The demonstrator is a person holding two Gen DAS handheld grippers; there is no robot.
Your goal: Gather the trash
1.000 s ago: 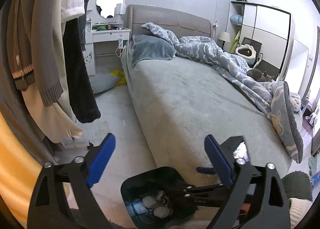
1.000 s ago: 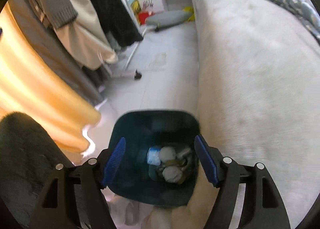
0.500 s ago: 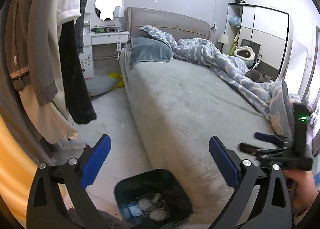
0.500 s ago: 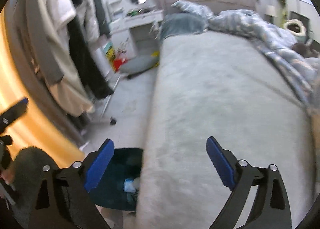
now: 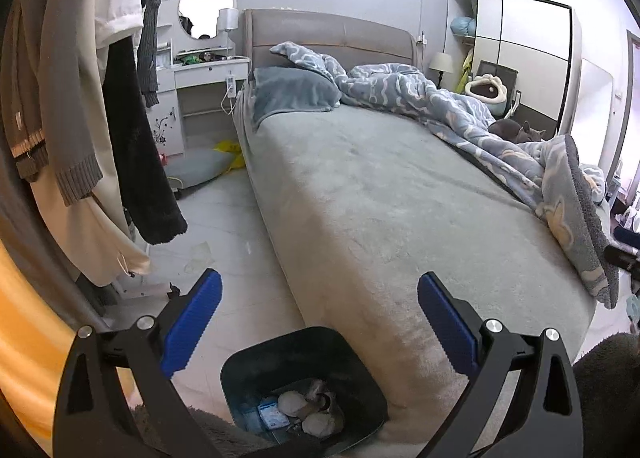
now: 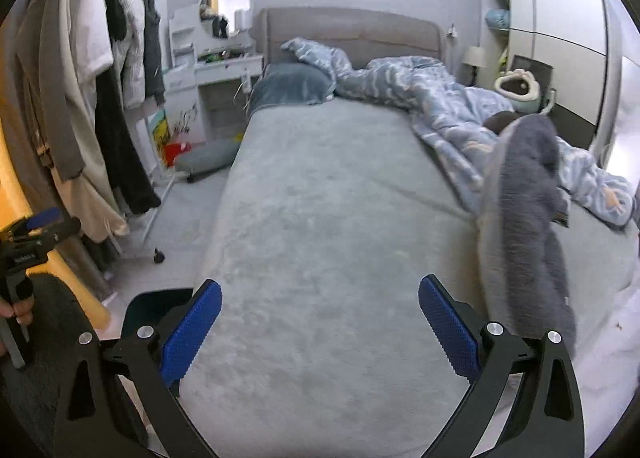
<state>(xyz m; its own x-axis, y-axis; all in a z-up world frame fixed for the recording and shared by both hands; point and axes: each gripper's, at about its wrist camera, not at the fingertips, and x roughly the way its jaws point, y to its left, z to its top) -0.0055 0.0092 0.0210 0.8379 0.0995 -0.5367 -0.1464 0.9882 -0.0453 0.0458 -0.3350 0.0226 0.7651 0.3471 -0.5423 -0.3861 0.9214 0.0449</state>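
The dark teal plastic trash bin (image 5: 304, 390) stands on the pale floor (image 5: 224, 242), pressed against the foot corner of the grey plush-covered bed (image 5: 380, 194). Inside lie crumpled white paper wads (image 5: 294, 404) and a small blue-and-white packet (image 5: 273, 416); its print is too small to read. The bin's near rim is cut off by the frame edge. In the right wrist view only a sliver of the bin (image 6: 156, 308) shows beside the mattress.

The left tongs (image 5: 319, 322) hang above the bin, spread wide and holding nothing. The right tongs (image 6: 320, 322) are likewise wide and empty over the bed.

A flat scrap of pale paper (image 5: 198, 256) lies on the floor near the hanging coats (image 5: 80, 118). The blue patterned duvet (image 5: 460, 114) half hides a grey cat (image 5: 520, 132). No writing is legible.
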